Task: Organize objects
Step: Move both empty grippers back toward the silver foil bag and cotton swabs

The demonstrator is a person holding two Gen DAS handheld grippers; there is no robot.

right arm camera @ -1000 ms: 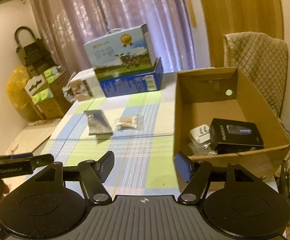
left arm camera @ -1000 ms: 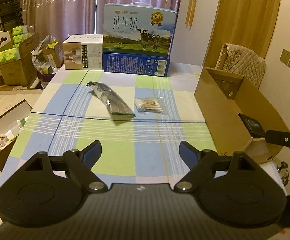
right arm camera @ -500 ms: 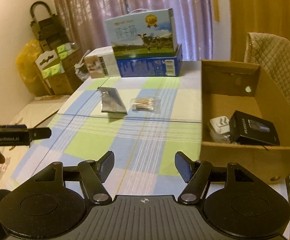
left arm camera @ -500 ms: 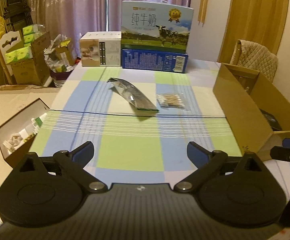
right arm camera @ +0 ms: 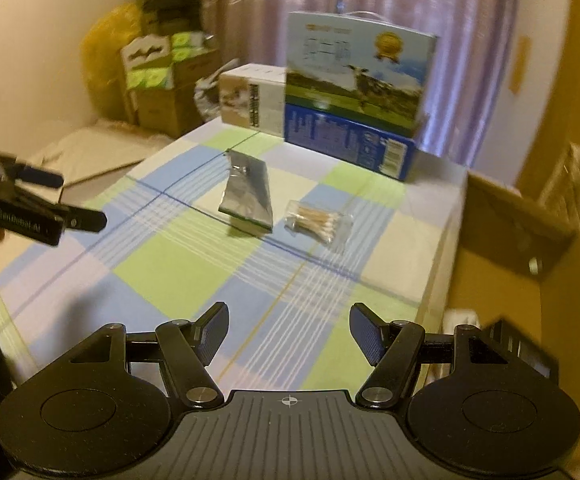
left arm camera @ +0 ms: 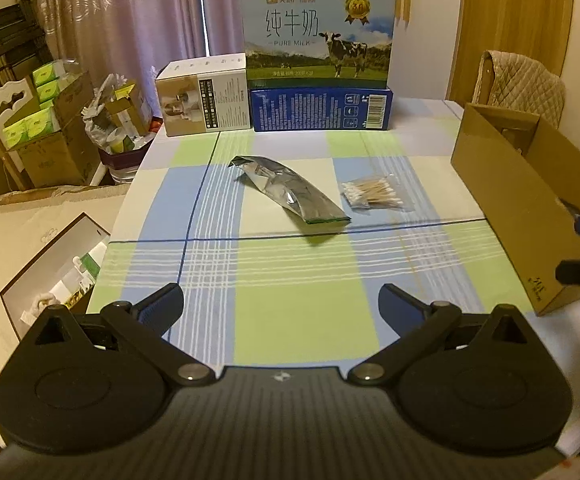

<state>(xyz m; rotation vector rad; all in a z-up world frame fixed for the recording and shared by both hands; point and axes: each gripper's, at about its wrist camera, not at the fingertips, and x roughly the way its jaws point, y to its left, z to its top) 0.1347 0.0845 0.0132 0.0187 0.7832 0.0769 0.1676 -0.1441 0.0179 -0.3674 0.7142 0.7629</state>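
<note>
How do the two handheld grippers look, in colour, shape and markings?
Both the left gripper and the right gripper are matte black, with two round discs, a ribbed centre plate, silver pivot pins and dark blue fingers. In the right wrist view, the left gripper's side shows blurred white lettering.

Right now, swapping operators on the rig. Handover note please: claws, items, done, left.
Left claw: open, empty, above the near side of the checked tablecloth.
Right claw: open, empty, near the table's right side by the open brown cardboard box.
On the table: crumpled silver foil pouch and clear bag of cotton swabs, side by side but apart, mid-table.
Done: the right wrist view shows something white and something dark in the box, too blurred to name.
Left: probably pouch and swabs go into the box; neither is touched.
</note>
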